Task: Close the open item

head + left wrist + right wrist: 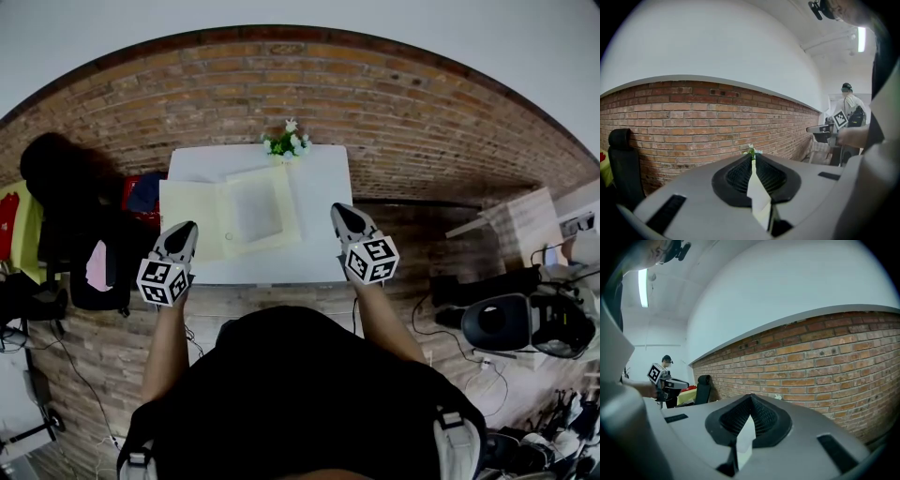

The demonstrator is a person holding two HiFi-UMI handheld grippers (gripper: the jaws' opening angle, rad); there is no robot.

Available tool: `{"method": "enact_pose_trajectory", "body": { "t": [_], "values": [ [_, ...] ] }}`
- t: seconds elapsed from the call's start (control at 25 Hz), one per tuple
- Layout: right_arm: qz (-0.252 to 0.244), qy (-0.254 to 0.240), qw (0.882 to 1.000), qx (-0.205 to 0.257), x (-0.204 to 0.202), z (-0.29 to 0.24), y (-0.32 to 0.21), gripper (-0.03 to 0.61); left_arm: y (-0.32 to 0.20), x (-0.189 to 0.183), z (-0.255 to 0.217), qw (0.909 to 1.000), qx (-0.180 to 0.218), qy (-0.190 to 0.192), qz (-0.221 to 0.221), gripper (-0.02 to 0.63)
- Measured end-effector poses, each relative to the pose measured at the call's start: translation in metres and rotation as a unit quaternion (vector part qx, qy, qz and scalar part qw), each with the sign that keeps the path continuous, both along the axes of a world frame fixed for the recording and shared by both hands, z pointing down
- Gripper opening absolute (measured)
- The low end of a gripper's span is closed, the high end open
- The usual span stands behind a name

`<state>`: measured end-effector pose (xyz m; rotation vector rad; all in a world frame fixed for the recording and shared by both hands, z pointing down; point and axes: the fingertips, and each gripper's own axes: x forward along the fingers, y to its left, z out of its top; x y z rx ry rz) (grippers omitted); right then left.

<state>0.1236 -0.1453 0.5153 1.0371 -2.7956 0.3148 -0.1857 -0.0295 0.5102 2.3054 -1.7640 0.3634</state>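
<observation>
Both left gripper (187, 228) and right gripper (339, 211) flank the open folder (255, 212), fingers together.

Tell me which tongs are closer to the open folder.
The left tongs: their tip overlaps the yellow folder's left leaf, while the right tongs sit over bare table beside it.

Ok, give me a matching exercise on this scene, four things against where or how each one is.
Things:
1. folder
2. flowers
3. left gripper
4. chair

Descriptions:
A. black, left of the table
B. jaws shut, nothing between them
C. at the table's far edge
D. pale yellow, lying open

Pairs: 1-D, 2-C, 3-B, 4-A
</observation>
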Motion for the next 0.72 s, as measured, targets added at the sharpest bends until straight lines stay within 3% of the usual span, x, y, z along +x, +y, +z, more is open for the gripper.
{"method": "enact_pose_trajectory", "body": {
  "t": [0.72],
  "values": [
    [-0.014,0.010,1.000,-0.007,-0.009,0.008,-0.010,0.018,0.005,-0.012,0.004,0.9996,-0.009,0.005,-0.027,0.031]
  ]
}}
